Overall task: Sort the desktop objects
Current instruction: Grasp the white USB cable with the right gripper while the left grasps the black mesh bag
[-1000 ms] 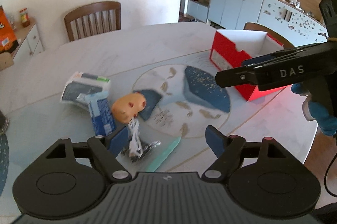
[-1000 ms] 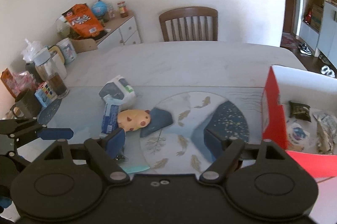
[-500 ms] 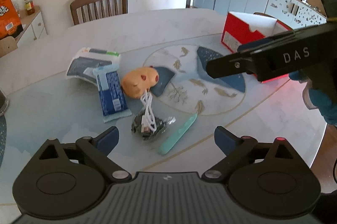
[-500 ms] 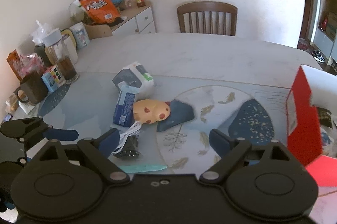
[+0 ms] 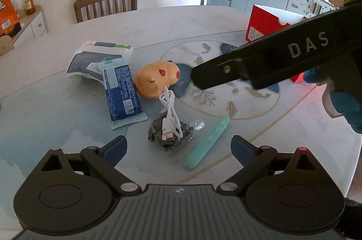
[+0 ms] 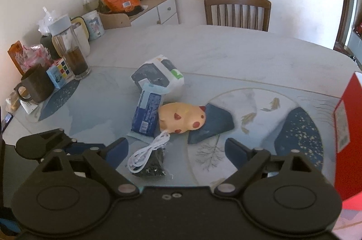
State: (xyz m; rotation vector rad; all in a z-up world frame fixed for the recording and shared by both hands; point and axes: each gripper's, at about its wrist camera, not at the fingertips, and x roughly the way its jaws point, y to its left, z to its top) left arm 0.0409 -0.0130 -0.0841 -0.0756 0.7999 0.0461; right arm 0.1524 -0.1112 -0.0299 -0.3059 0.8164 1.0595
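The white USB cable (image 5: 170,114) is lying on a dark packet (image 5: 168,132), just ahead of the left gripper (image 5: 178,146), which is staying wide and holding nothing. The right gripper (image 6: 176,149) is wide too, empty. A red box (image 5: 267,24) is sitting far right on the surface (image 5: 56,118).

On the worktop (image 5: 56,104), a cable (image 5: 169,113) lies on a small bag (image 5: 167,133), with a toothbrush (image 5: 207,146) just to its right. Behind them sit a toy pig (image 5: 156,79) and a flat packet (image 5: 122,93), the packet leaning on a pouch (image 5: 90,59). A box (image 5: 267,23) stands far right.
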